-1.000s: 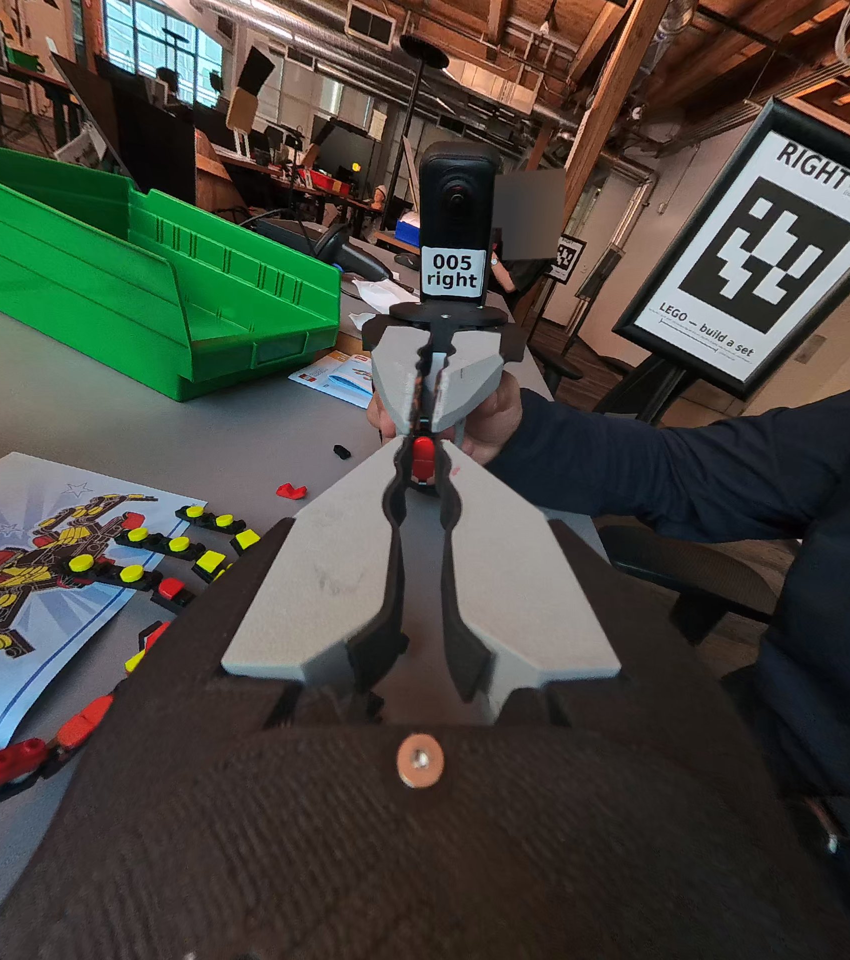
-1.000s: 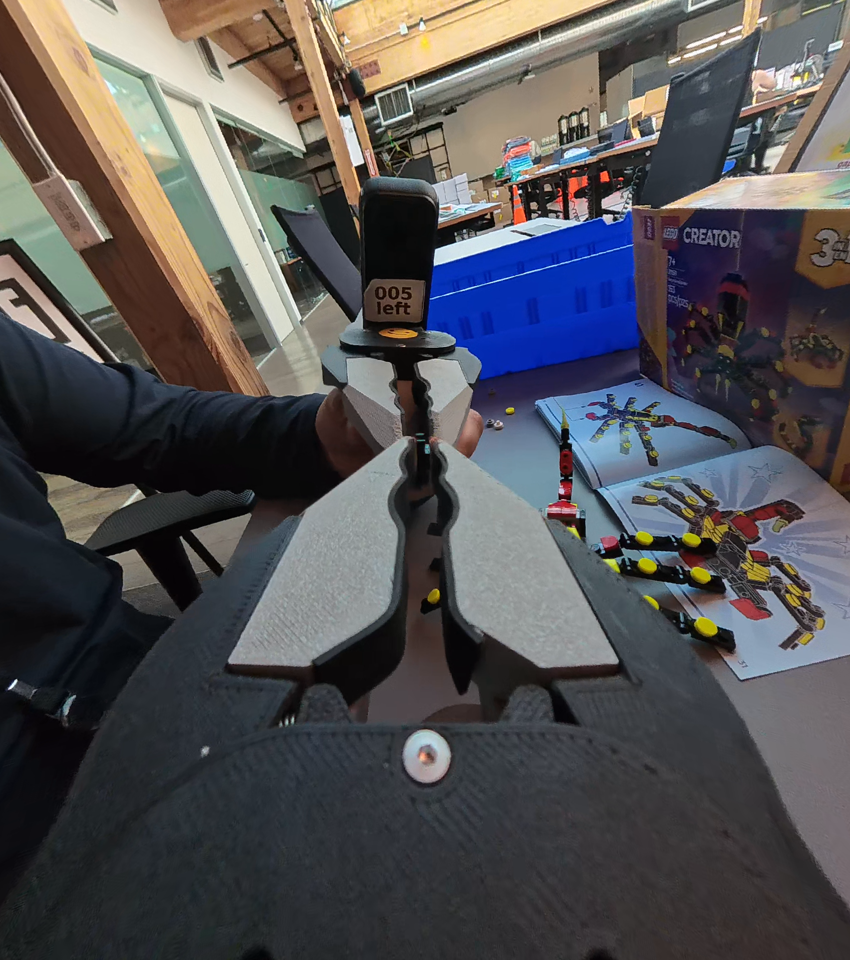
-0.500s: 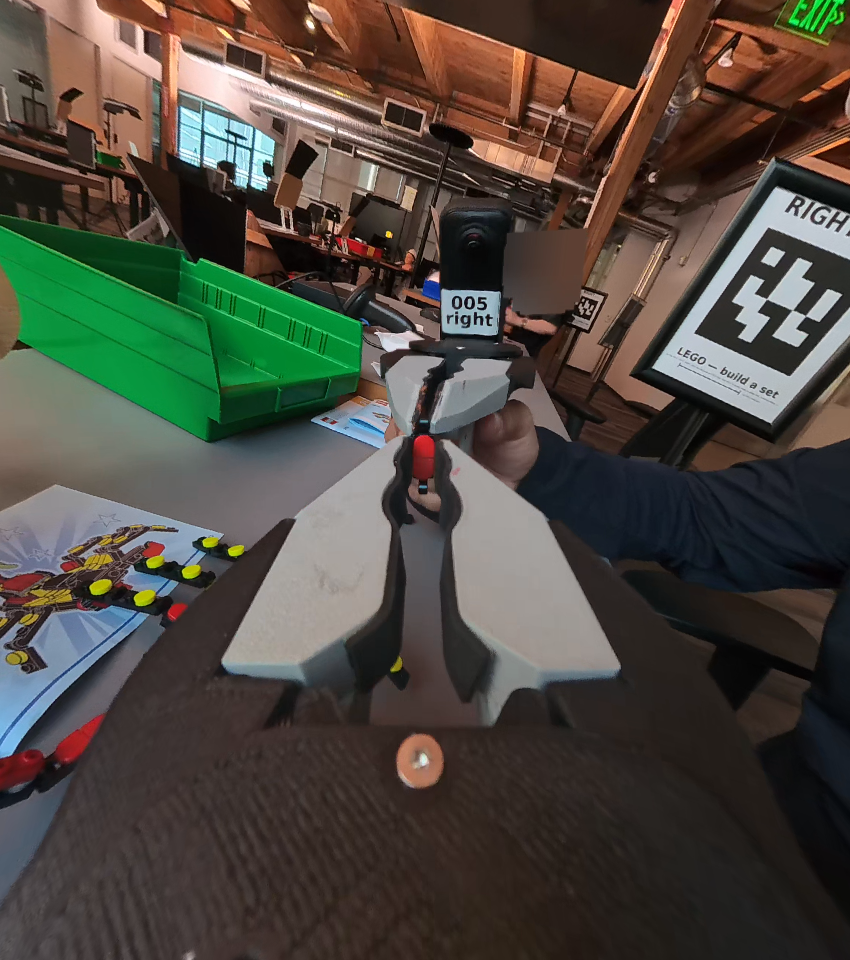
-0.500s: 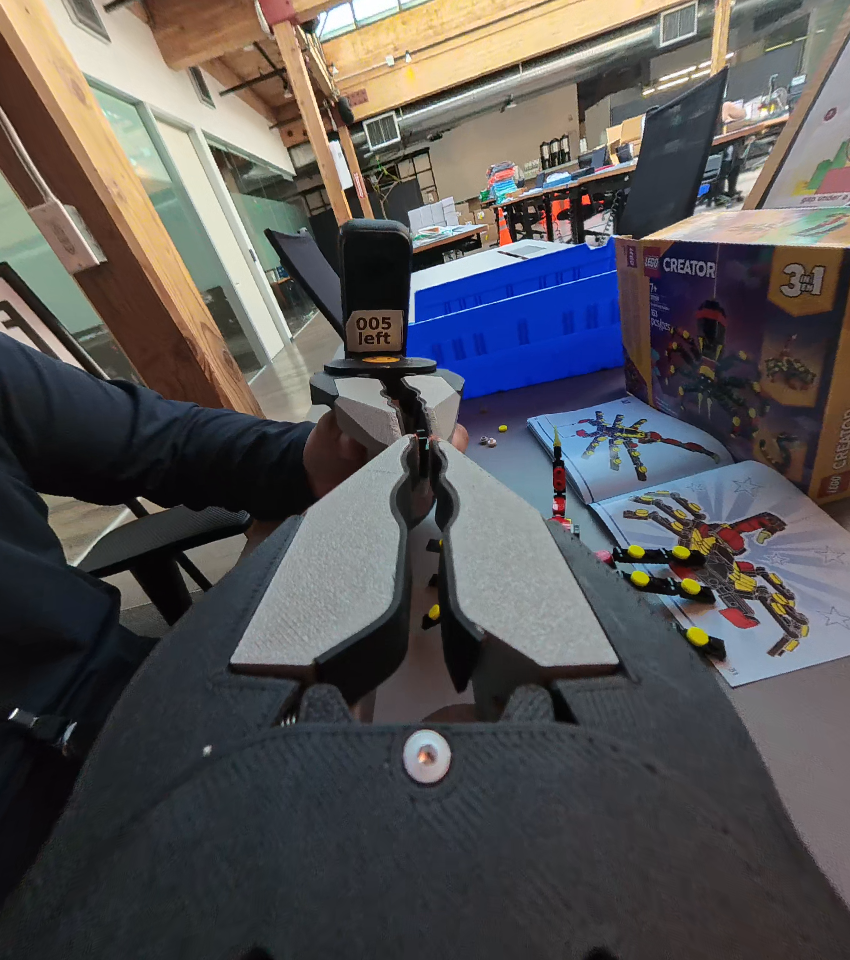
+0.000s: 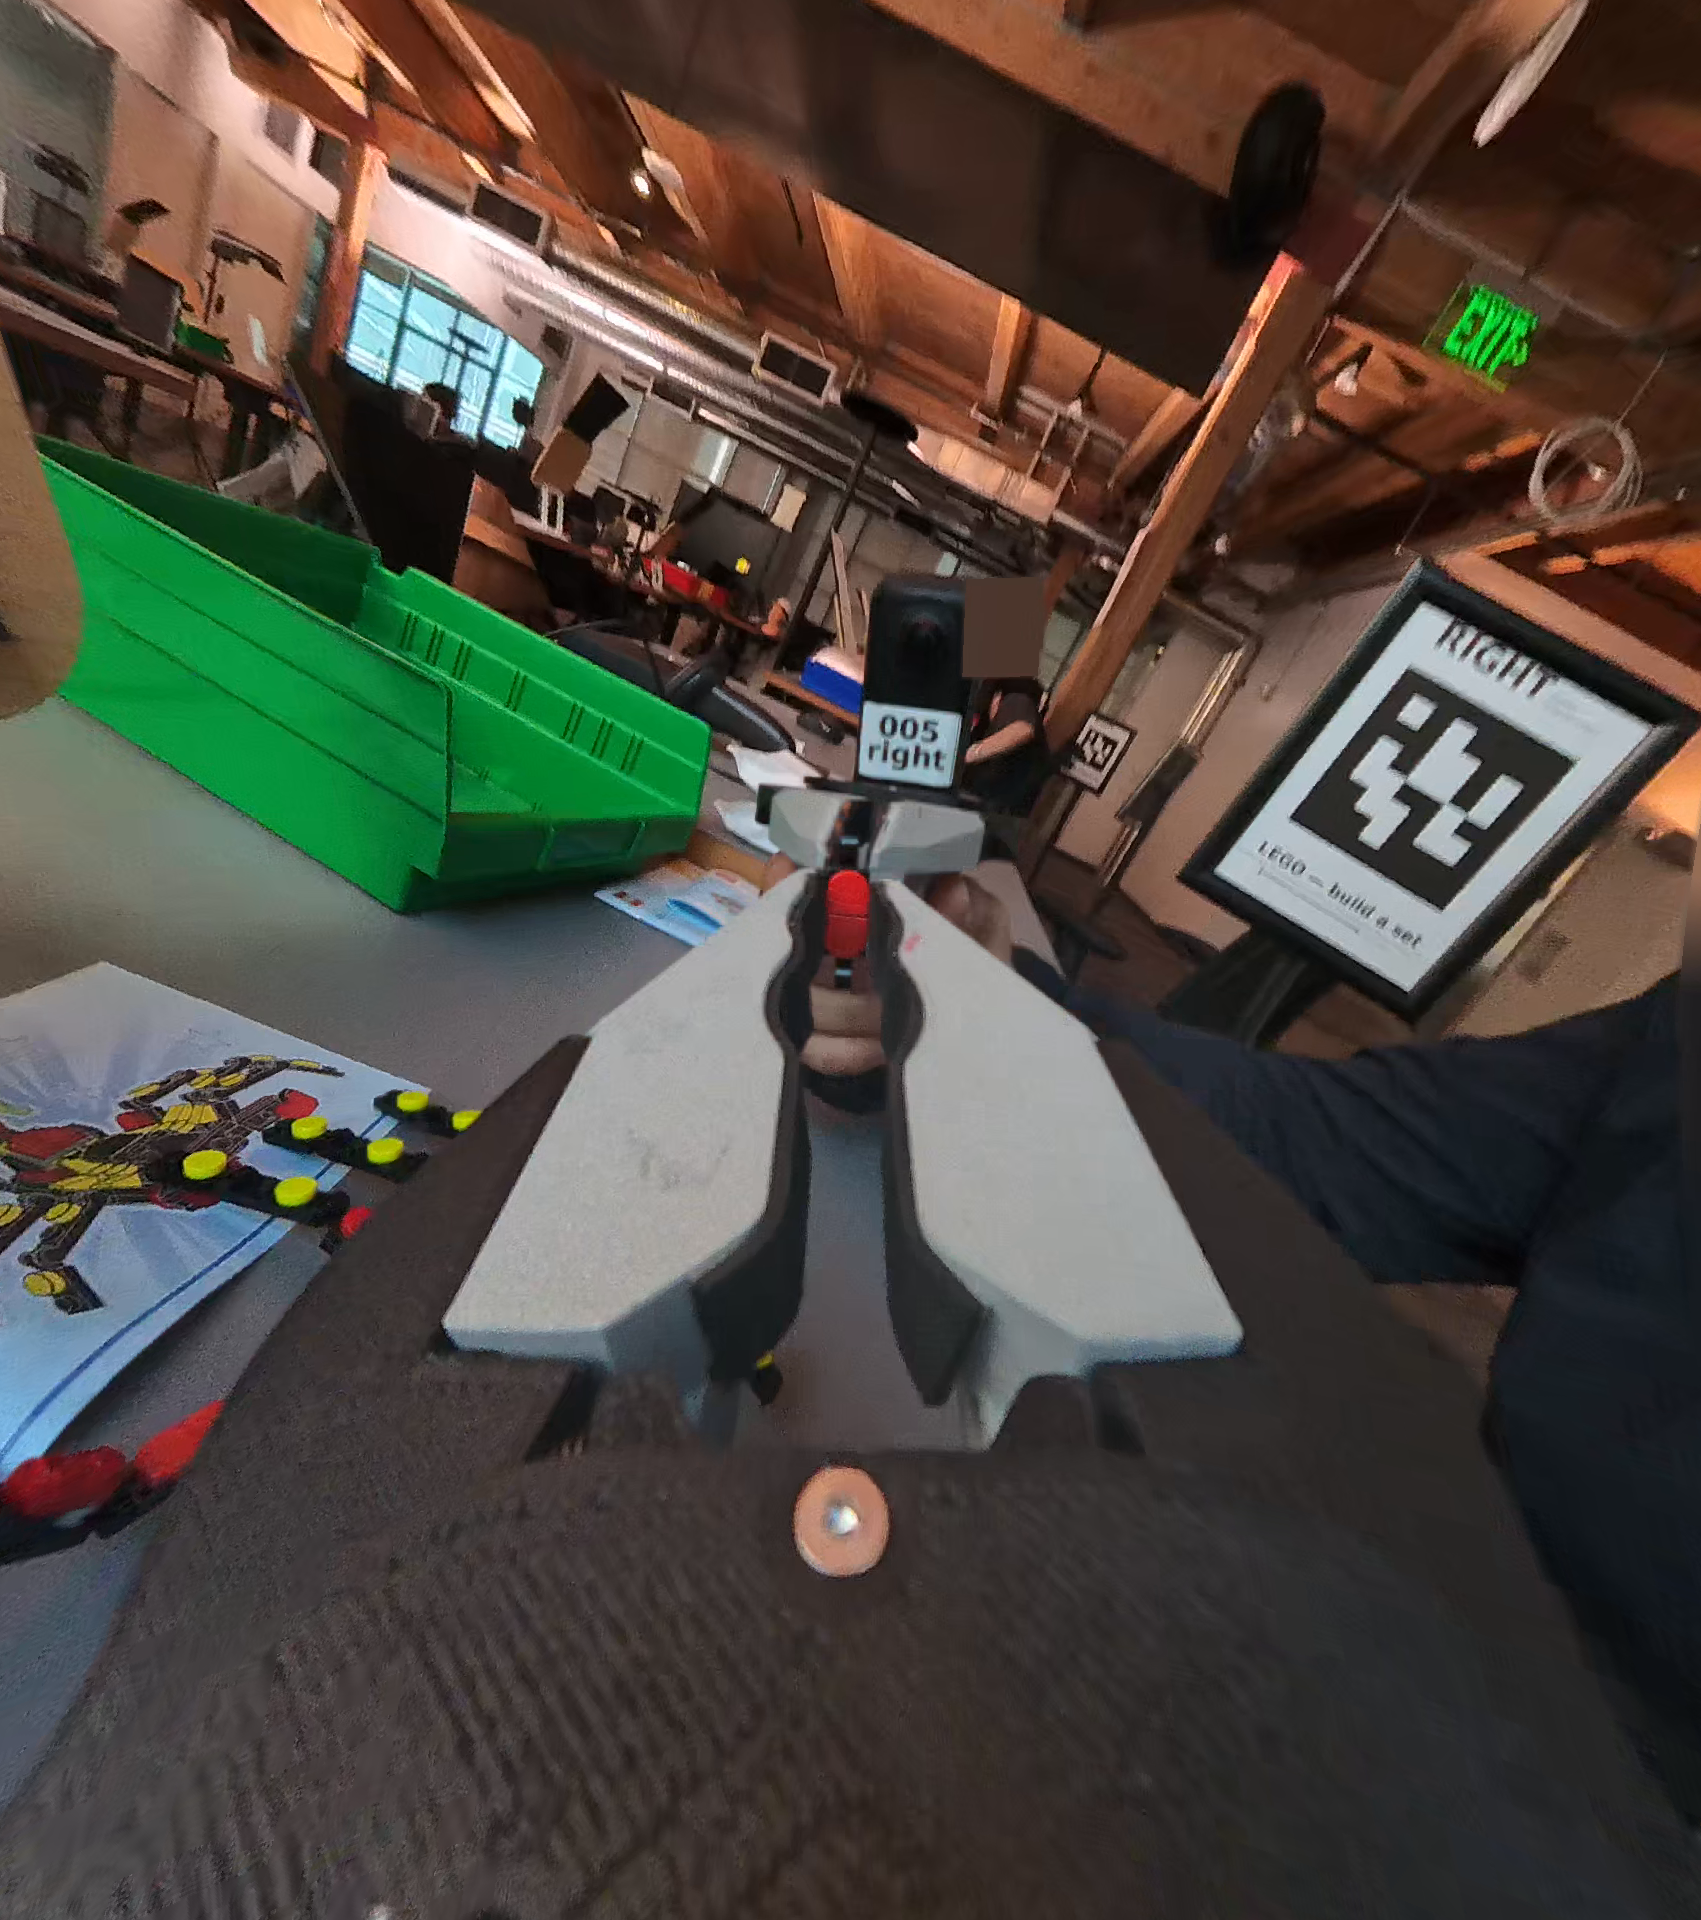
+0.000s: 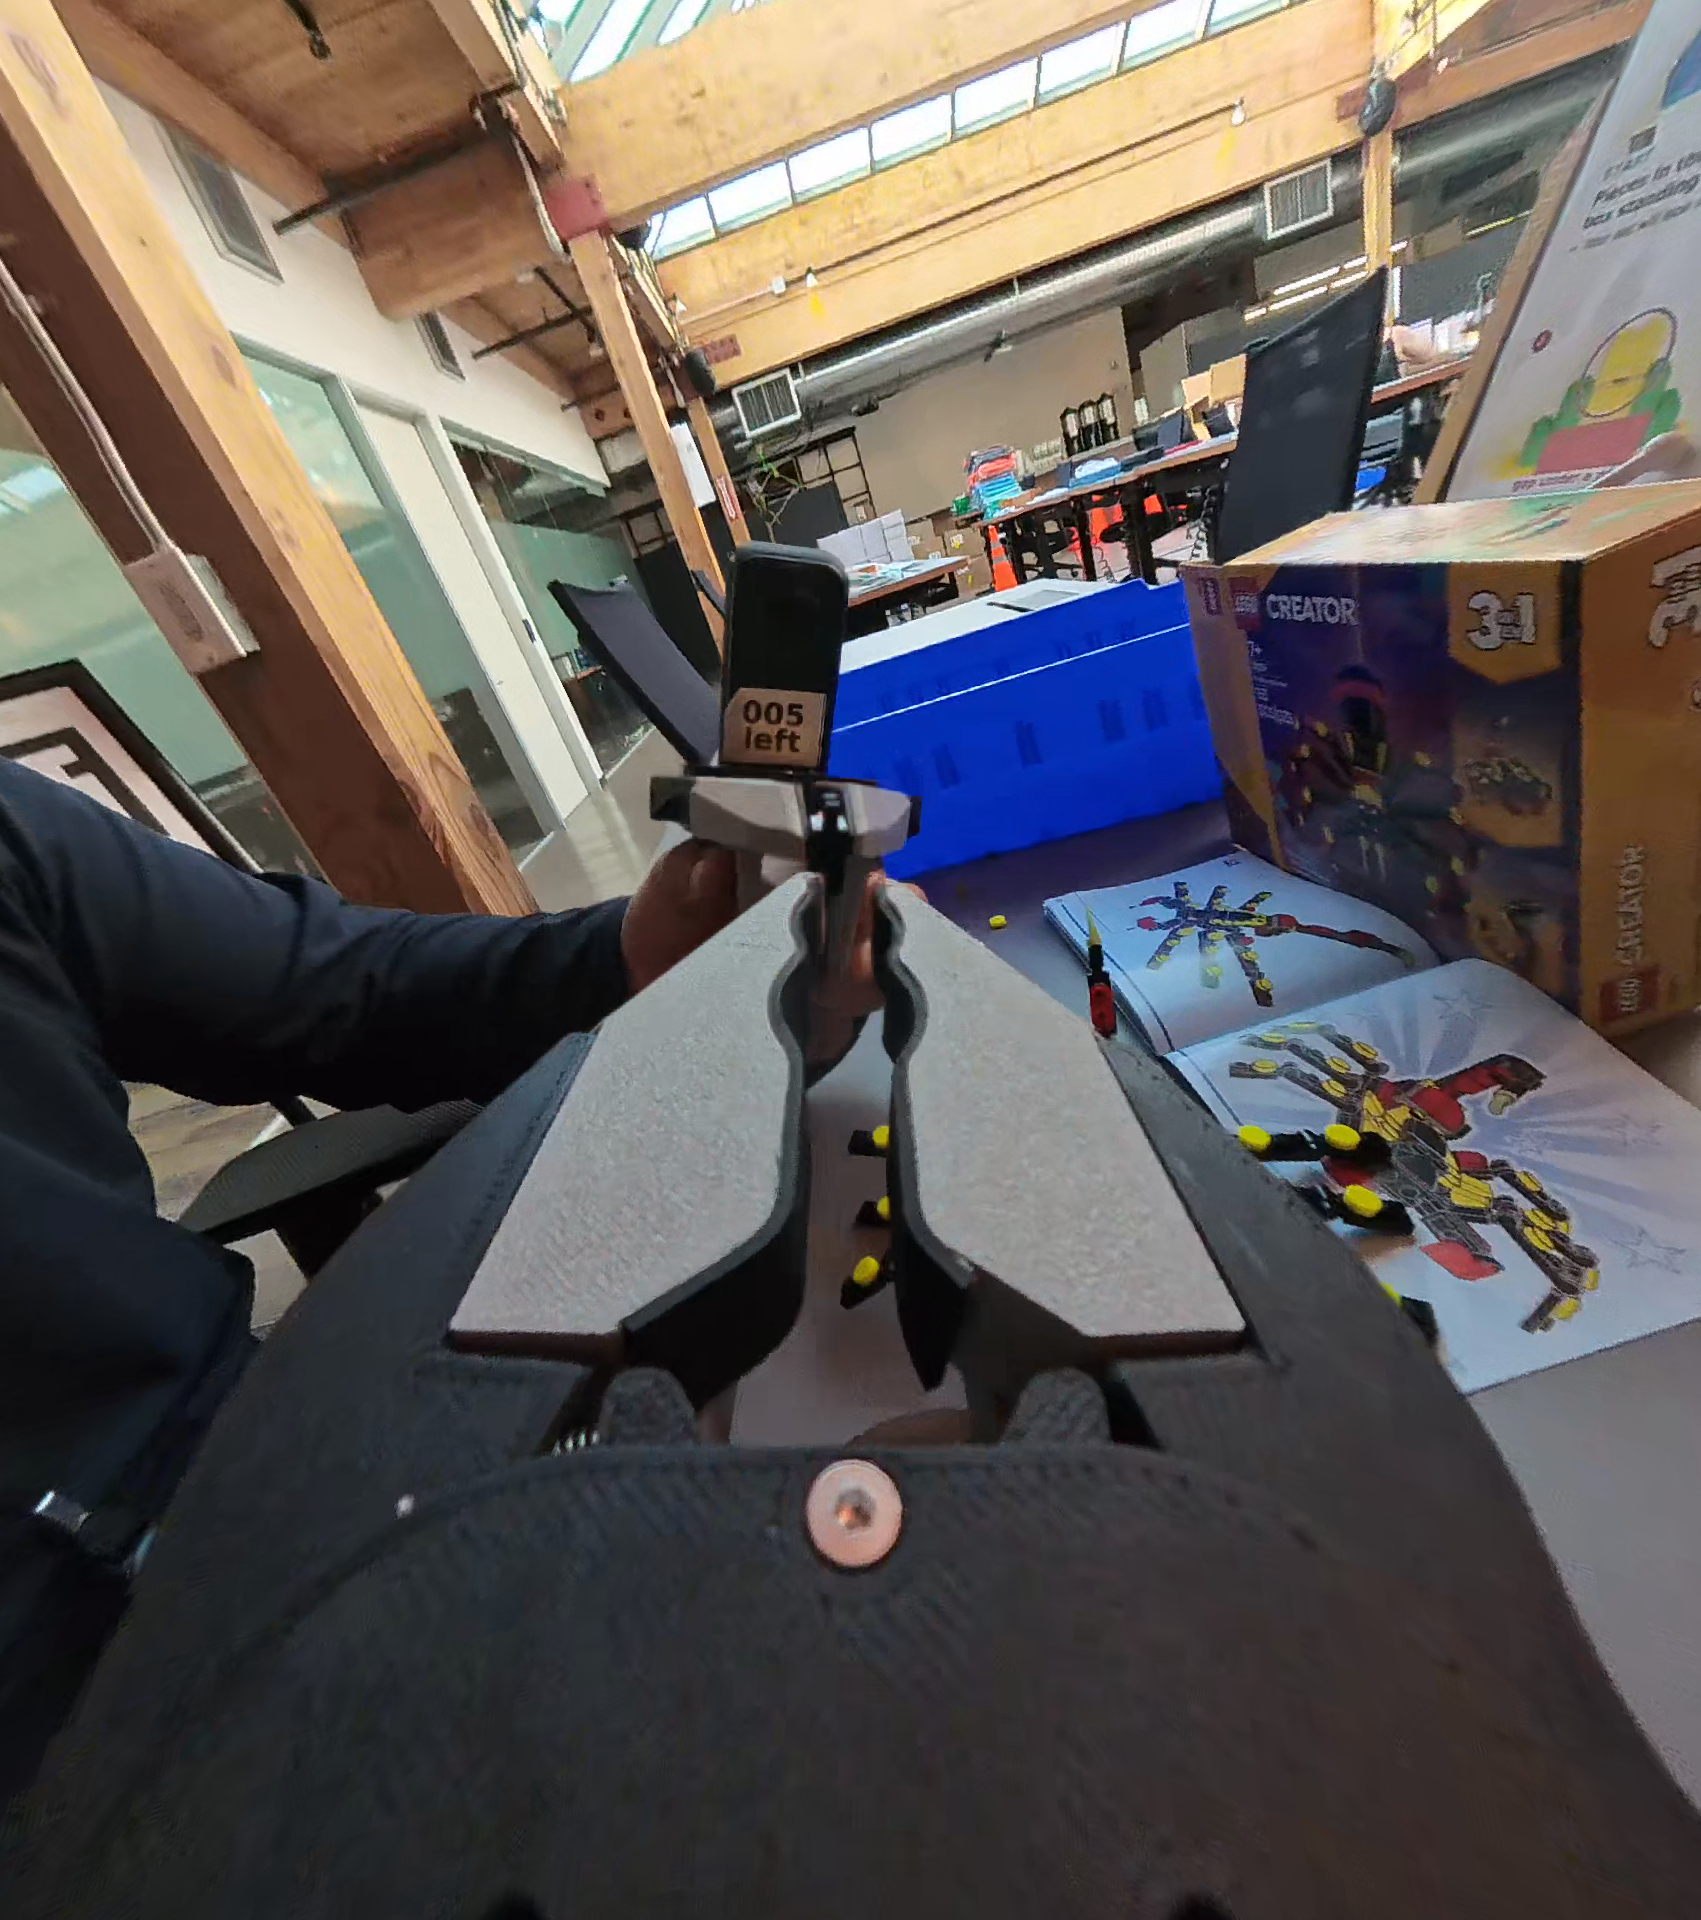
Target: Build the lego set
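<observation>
Left wrist view: left gripper [image 5: 846,920] is clamped on a small red lego piece [image 5: 848,912], which sits right at the fingertips with a black stem below it. The right gripper [image 5: 872,836] faces it tip to tip, just beyond the red piece, and the person's hand [image 5: 971,914] is on its handle. On the grey table [image 5: 150,883]: a green bin [image 5: 358,727] at the back, a printed instruction sheet [image 5: 46,1195] at left, and black legs with yellow studs [image 5: 337,1143] on the sheet's near edge. A red-and-black assembly [image 5: 67,1486] is at lower left, blurred. A framed sign [image 5: 1438,790] stands off the table to the right. Right wrist view: the red piece doesn't show here, only a dark bit in the opposite gripper's seam. This view's own fingers [image 6: 680,1143] are drawn close with a narrow slit and nothing visible between the tips, so I can't tell if they clamp anything. Only this view shows a blue bin [image 6: 1012,727], the lego box [image 6: 1448,748] and a booklet [image 6: 1230,945] in front of the box. A thin upright red/black piece [image 6: 1098,977] stands beside the booklet. The green bin and red-and-black assembly are out of frame here.
</observation>
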